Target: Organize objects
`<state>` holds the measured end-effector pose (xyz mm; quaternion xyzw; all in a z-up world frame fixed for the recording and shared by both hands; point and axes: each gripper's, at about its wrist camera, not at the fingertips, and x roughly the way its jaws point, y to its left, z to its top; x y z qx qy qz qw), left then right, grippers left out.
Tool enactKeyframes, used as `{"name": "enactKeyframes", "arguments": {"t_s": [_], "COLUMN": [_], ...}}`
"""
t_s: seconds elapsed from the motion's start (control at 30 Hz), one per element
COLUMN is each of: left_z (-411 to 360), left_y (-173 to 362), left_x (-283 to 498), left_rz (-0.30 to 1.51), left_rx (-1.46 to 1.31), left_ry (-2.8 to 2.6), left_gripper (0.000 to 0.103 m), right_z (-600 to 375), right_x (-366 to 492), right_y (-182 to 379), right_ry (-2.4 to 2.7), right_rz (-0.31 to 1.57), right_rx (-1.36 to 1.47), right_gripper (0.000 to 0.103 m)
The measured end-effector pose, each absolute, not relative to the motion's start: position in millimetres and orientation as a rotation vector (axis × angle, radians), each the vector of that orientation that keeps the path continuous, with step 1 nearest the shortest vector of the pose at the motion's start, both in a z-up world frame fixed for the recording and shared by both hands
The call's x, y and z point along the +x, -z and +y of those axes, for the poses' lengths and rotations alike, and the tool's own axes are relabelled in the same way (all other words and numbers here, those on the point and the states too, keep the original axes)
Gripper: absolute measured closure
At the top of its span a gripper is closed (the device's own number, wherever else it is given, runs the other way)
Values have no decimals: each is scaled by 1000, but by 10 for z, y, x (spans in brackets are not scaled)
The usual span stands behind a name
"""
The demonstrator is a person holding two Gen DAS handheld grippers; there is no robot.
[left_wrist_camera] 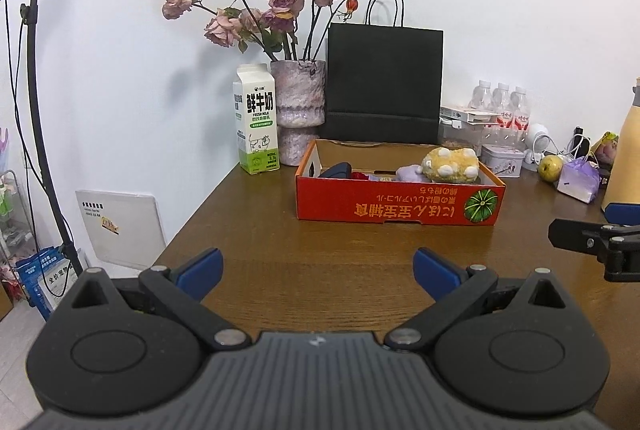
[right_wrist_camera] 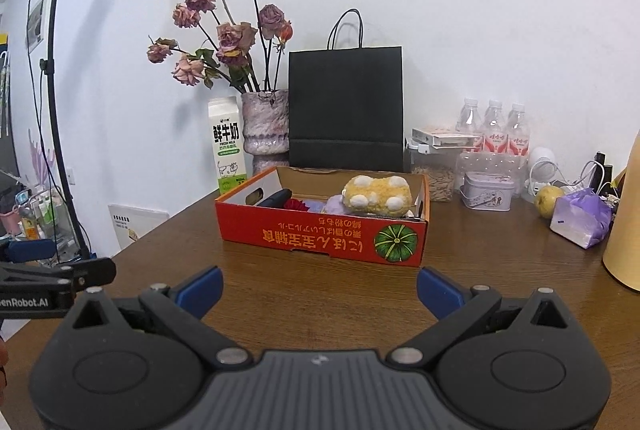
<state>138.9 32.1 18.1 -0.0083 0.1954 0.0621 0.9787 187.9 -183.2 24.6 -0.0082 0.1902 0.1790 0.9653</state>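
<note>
sitting upright: red box (right_wrist_camera: 320,234), filled.

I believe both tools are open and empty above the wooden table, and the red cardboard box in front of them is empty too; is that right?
Not quite: the red cardboard box is not empty. The right wrist view shows a yellow plush and other items inside. Both the left tool and right tool are open and empty.

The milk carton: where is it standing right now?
The milk carton stands upright at the table's far left, touching the flower vase on its right, behind the red box's left corner.
</note>
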Motion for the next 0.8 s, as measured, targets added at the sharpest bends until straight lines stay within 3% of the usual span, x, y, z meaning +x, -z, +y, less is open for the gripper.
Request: {"name": "enactKeyframes", "arguments": {"t_s": [0.8], "left_z": [317], "left_y": [-181], "left_x": [1401], "left_rz": [399], "left_rx": [-19], "left_ry": [-126], "left_gripper": [0], "right_z": [-1816], "right_x": [1848], "right_y": [-241], "right_ry": [-363], "right_rz": [388], "right_rx": [-20], "right_gripper": [0]}}
